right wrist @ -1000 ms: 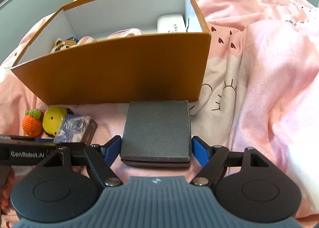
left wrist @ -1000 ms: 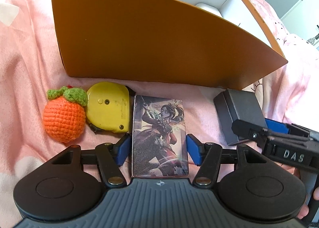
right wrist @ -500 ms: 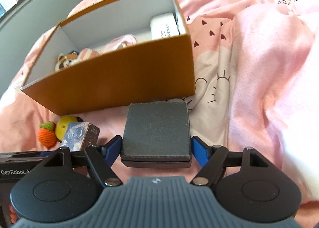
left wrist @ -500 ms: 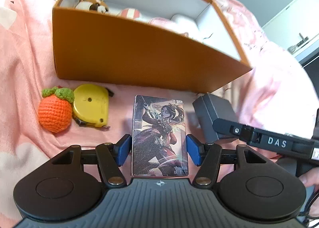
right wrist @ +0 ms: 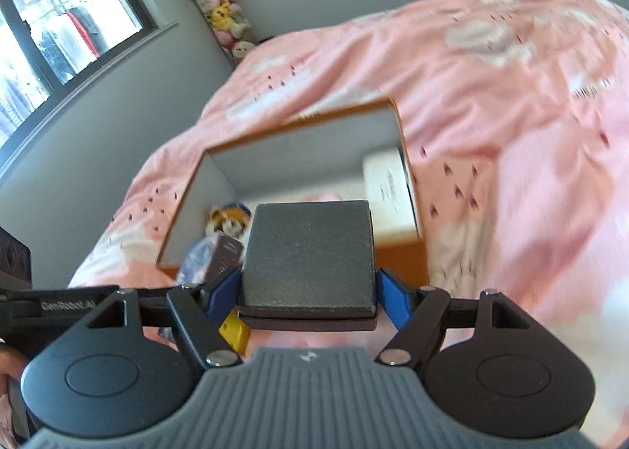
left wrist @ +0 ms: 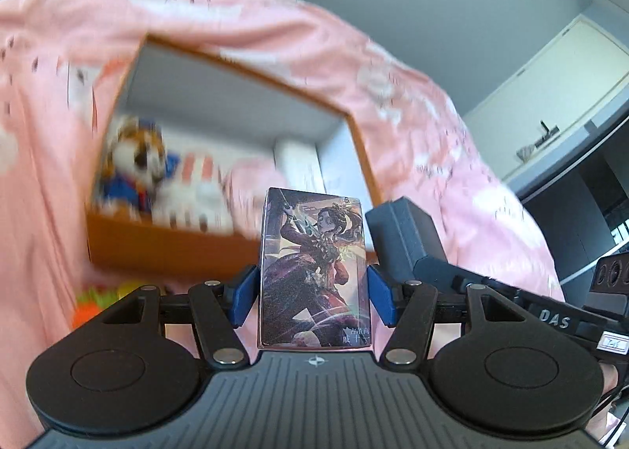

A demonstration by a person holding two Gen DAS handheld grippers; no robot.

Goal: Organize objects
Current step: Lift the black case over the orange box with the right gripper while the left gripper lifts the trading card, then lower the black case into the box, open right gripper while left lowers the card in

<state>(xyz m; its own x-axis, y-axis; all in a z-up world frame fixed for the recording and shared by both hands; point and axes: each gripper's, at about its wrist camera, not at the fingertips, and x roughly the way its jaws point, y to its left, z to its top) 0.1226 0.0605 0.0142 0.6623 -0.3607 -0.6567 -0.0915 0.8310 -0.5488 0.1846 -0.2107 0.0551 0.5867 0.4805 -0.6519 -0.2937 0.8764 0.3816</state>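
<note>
Both loads had just risen off the pink bed cover (right wrist: 491,103) and hung before the orange cardboard box (left wrist: 165,252), ready to drop in. The left gripper (left wrist: 314,287) fingers clamped a glossy illustrated card tin (left wrist: 314,272); the right gripper (right wrist: 308,291) fingers pinched a matte, grainy black square case (right wrist: 310,256).

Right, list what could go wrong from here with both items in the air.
1. The card box sits in the left hand-held gripper only by its lower sides, most of it sticking out ahead; it could tip or slip out.
2. The black case in the right hand-held gripper is close beside the card box; they could knock together over the orange box.
3. A plush toy and white box already fill much of the orange box, so a drop may land badly.
</note>
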